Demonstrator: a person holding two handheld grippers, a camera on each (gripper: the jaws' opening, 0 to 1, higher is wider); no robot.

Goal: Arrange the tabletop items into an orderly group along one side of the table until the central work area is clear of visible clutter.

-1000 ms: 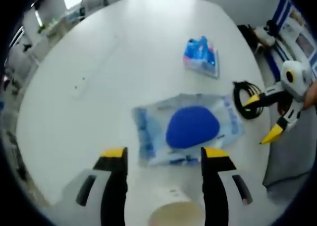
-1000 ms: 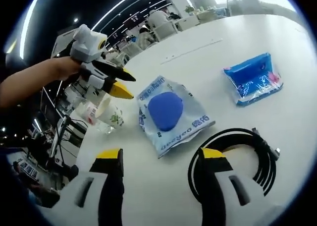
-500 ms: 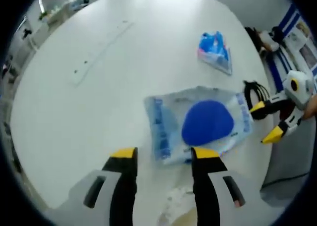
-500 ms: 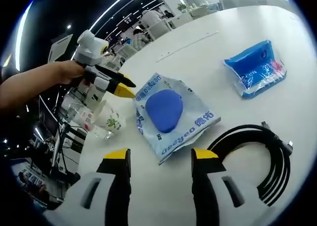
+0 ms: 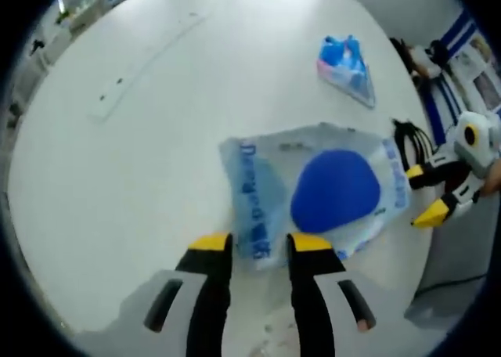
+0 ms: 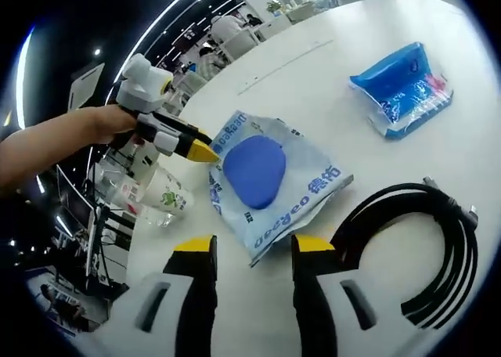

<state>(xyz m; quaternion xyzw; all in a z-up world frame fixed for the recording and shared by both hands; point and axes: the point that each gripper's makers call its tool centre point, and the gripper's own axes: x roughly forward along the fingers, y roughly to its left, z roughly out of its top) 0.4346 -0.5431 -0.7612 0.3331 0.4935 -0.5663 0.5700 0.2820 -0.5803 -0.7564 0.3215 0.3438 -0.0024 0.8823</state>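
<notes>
A clear plastic packet [image 5: 313,196] with a blue oval pad inside lies flat on the white table [image 5: 141,161]. The left gripper [image 5: 250,243] reaches its near edge with the jaws narrowed to a small gap, the packet's corner between the yellow tips, not yet pinched. The right gripper [image 6: 246,246] hovers at the packet's opposite edge [image 6: 270,181], its jaws also slightly parted and empty. A coiled black cable [image 6: 423,247] lies just beside the packet; a blue pouch [image 6: 403,91] sits farther off, and a printed cup [image 6: 160,200] stands near the table edge.
</notes>
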